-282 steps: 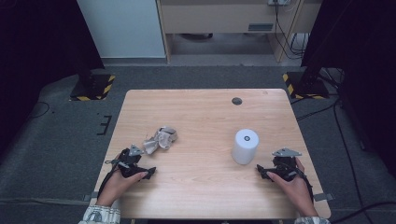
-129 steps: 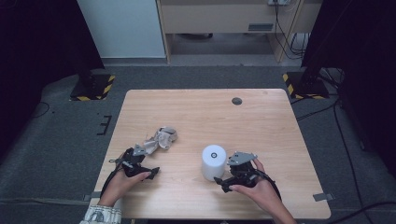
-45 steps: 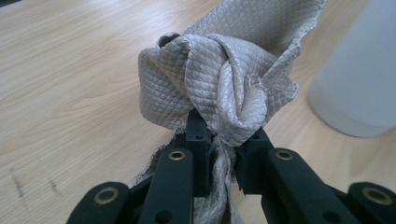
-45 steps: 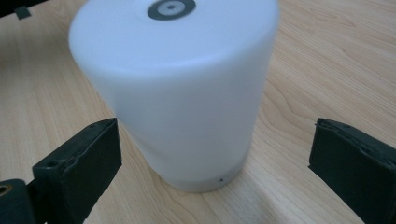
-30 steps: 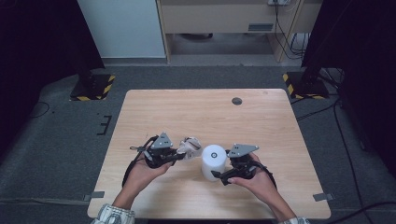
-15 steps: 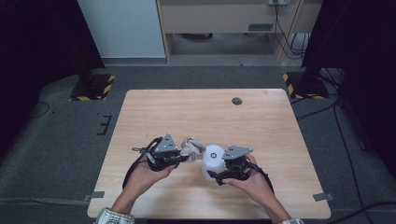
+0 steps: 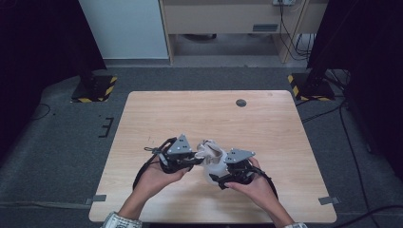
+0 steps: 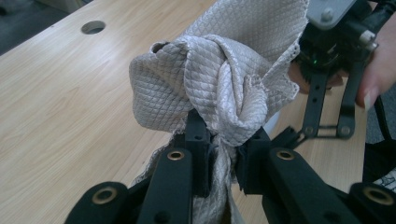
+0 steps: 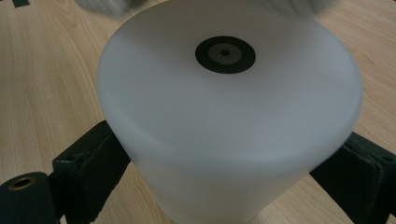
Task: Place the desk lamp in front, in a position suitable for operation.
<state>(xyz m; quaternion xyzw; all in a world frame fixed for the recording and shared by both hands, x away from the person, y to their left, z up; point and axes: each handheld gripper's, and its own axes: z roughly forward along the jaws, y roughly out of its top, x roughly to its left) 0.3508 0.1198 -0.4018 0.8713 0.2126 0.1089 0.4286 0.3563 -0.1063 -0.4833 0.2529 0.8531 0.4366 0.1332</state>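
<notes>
Right now the wiping step looks to be in hand: the left gripper (image 7: 192, 160) has its jaws clamped on a bunched, grey-beige quilted cloth (image 8: 219, 79) and brings it against the top of a white, matte cylindrical container (image 9: 229, 121), which the right gripper (image 7: 223, 179) clasps from both sides near its lower body. Both sit over the near middle of the pale wooden table (image 7: 266, 128), between the person's two hands.

From the right gripper view, the container's flat top with its small black round disc (image 9: 225, 54) faces the camera, so I judge the cylinder's long axis to be tipped toward the person rather than standing straight; whether its base touches the table I cannot tell. In the high view the cloth (image 7: 209, 151) covers the top end of the container (image 7: 216, 168), the two touching.

The next move, I would guess, calls for the left gripper to rub the cloth across that top or down the wall while the right holds the cylinder steady, perhaps turning it to offer a fresh side.
</notes>
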